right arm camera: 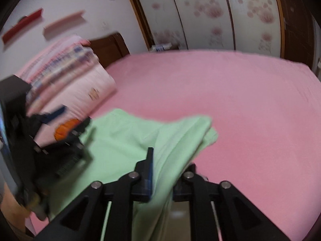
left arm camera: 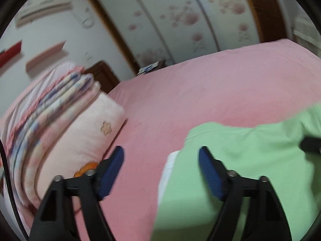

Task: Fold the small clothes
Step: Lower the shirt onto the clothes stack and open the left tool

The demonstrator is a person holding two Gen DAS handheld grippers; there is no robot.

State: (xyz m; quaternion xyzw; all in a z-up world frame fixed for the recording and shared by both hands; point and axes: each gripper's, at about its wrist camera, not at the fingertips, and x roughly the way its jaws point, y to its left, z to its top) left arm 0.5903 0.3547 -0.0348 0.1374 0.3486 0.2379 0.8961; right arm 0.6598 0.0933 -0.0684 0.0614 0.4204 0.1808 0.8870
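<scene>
A light green garment (left arm camera: 236, 164) lies on the pink bed sheet (left arm camera: 200, 84), with a white piece (left arm camera: 168, 168) showing under its left edge. My left gripper (left arm camera: 161, 156) is open and empty, its right finger over the garment's left part. In the right wrist view my right gripper (right arm camera: 168, 160) is shut on a fold of the green garment (right arm camera: 120, 132), which drapes between its fingers and hides the right one. The left gripper (right arm camera: 66, 118) shows blurred at the left of that view.
A stack of folded pink and patterned quilts (left arm camera: 60, 116) lies at the left on the bed. Behind the bed stand a dark wooden headboard (left arm camera: 102, 76) and floral sliding wardrobe doors (left arm camera: 180, 20). The pink sheet (right arm camera: 240, 100) spreads wide to the right.
</scene>
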